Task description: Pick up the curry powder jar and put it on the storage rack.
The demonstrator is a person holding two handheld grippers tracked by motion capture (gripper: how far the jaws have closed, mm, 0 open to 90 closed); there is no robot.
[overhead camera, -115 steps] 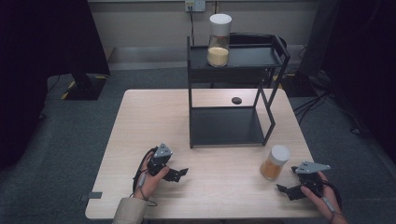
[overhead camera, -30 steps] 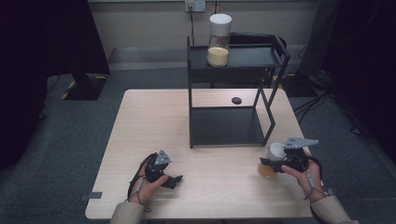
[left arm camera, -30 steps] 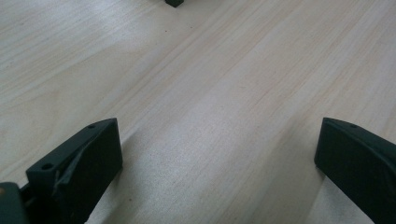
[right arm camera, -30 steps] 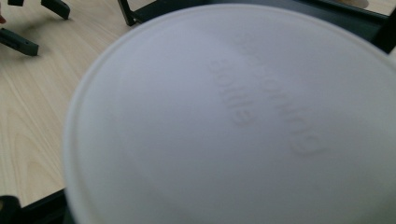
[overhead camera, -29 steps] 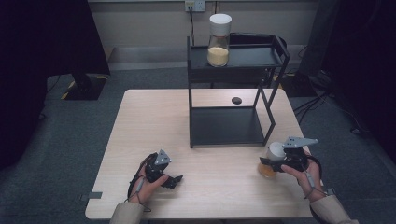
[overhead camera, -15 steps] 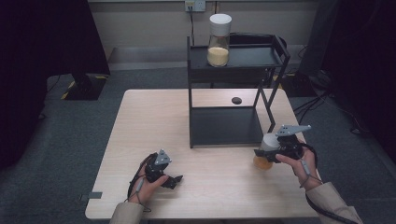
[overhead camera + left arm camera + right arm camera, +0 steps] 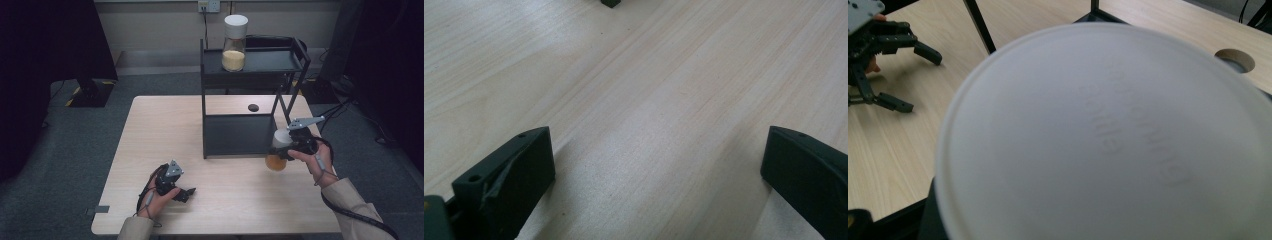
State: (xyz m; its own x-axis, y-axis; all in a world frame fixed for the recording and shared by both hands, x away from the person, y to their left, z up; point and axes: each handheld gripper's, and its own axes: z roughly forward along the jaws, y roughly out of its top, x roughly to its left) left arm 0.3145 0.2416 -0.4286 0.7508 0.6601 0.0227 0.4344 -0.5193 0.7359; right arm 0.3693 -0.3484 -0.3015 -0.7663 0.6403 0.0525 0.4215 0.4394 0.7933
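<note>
The jar [image 7: 276,152], a clear container with a white lid and a tan, grainy filling, is clear of the table [image 7: 150,130] and hangs in the air just in front of the right end of the black shelf rack [image 7: 252,97], level with the rack's lower tier. The right gripper [image 7: 286,150] is clamped on the jar near the lid, approaching from the jar's right side; in the right gripper view the white lid [image 7: 1108,145] sits immediately ahead of the camera, so the jaws themselves are hidden behind it. A second jar [image 7: 234,42] of the same kind stands upright on the left part of the rack's top shelf. A small dark disc [image 7: 253,107] lies on the table behind the rack. The left gripper [image 7: 182,192] rests low over the near left part of the table, jaws spread apart with nothing between them; its own view confirms bare wood between the two black jaws. The step in hand appears to be the transport phase: the jar is gripped and lifted, and placement is not yet done. The likely destination is one of the rack's shelves. The next move calls for keeping the jar upright, clearing the rack's front right post and the shelf rim, and setting it flat before releasing.
</note>
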